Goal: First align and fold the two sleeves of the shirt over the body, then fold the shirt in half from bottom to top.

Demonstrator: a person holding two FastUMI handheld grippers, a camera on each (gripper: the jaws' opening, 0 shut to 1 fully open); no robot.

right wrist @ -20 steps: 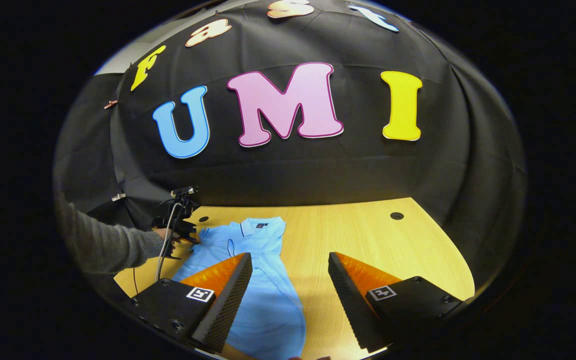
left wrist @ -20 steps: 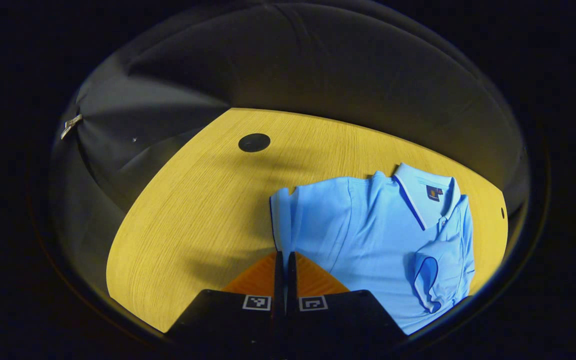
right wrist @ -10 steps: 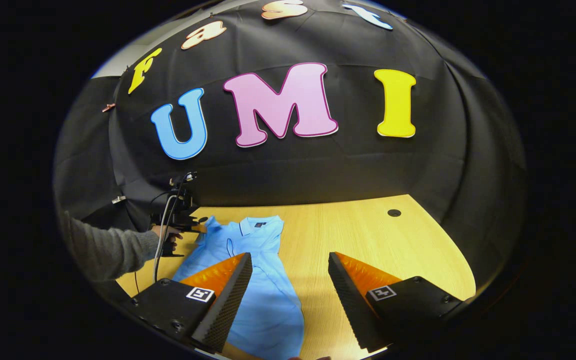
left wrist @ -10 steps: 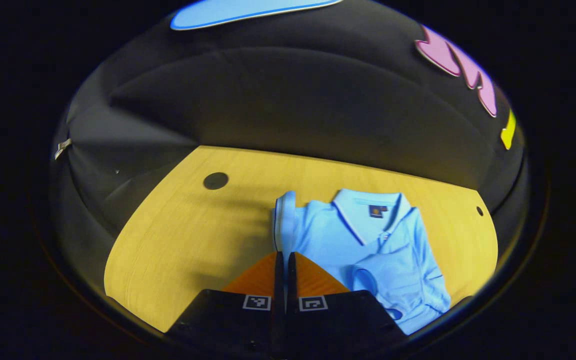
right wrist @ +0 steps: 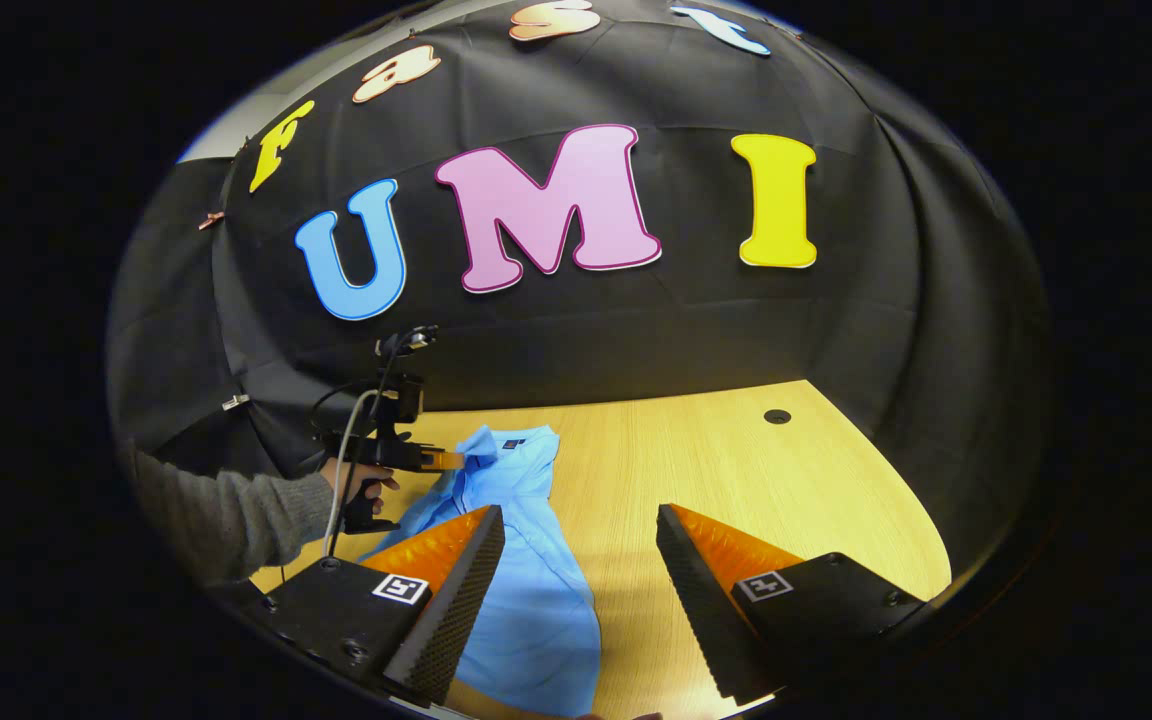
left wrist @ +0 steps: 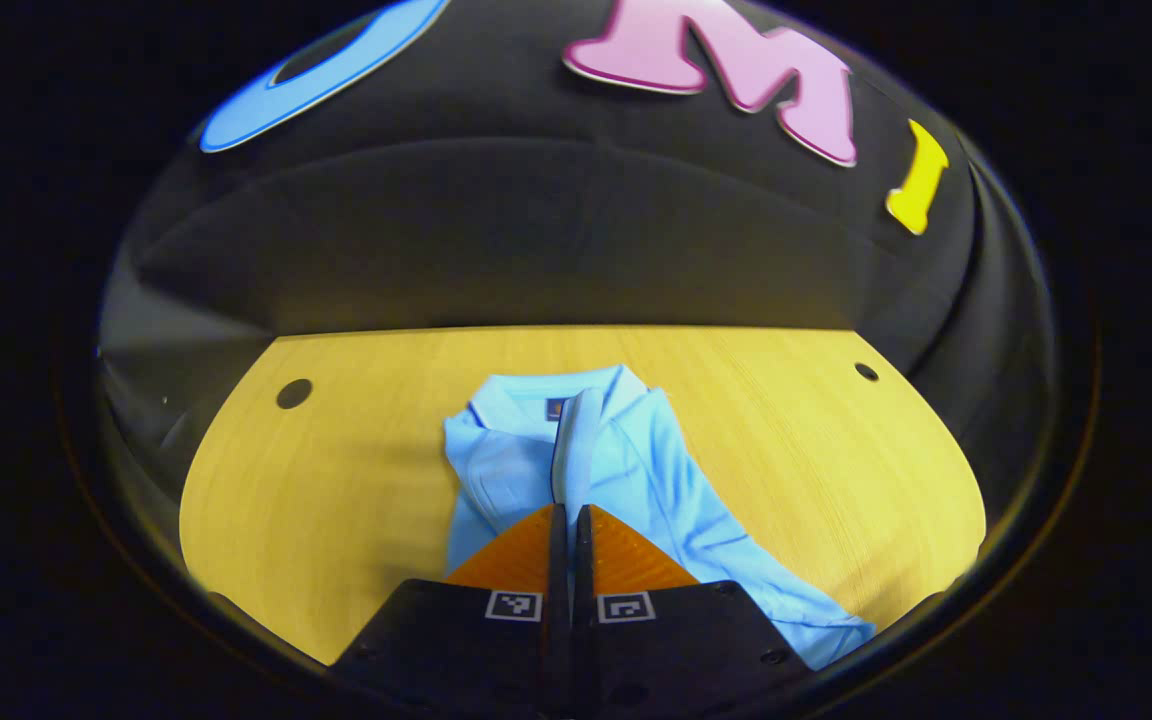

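A light blue polo shirt (left wrist: 658, 492) lies collar-away on the yellow wooden table (left wrist: 336, 490). My left gripper (left wrist: 569, 510) is shut on the shirt's sleeve (left wrist: 572, 445), which stands up as a narrow strip over the middle of the body, below the collar. In the right gripper view, that gripper (right wrist: 439, 459) is held by a hand (right wrist: 361, 480) above the shirt's (right wrist: 528, 600) upper part, with the sleeve cloth pulled up to it. My right gripper (right wrist: 579, 515) is open above the shirt's lower edge and the table, with nothing between its fingers.
Round cable holes sit in the table at the back left (left wrist: 294, 393) and back right (left wrist: 867, 372). A grey sleeved arm (right wrist: 226, 510) reaches in from the left. A cable (right wrist: 346, 470) hangs from the held gripper. Bare tabletop (right wrist: 756, 480) stretches right of the shirt.
My left gripper has swung from the shirt's left edge over the body, carrying the sleeve with it. The right gripper has hardly moved and stays open.
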